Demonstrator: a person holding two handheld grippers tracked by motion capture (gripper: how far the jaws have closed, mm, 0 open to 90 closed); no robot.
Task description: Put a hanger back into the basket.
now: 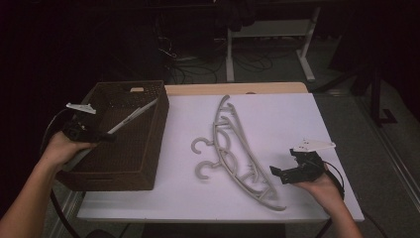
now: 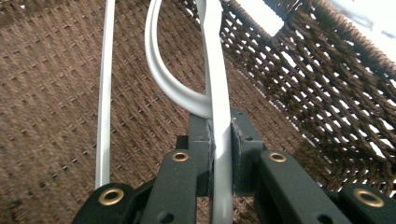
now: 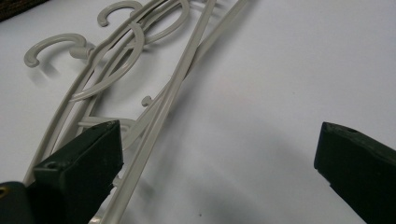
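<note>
Left tool clamps a pale hanger over the wicker basket, angled in for stowing; right tool, jaws apart, waits beside two hangers on the desk.

High view: fixed overhead, faces fwd/down over table. Left gripper view: close-up inside basket. Right gripper view: low, near, shares hangers w/ high view.

Both hands gripping their tools.
Left gripper jaws clamped near-shut; right gripper jaws spread wide.
</note>
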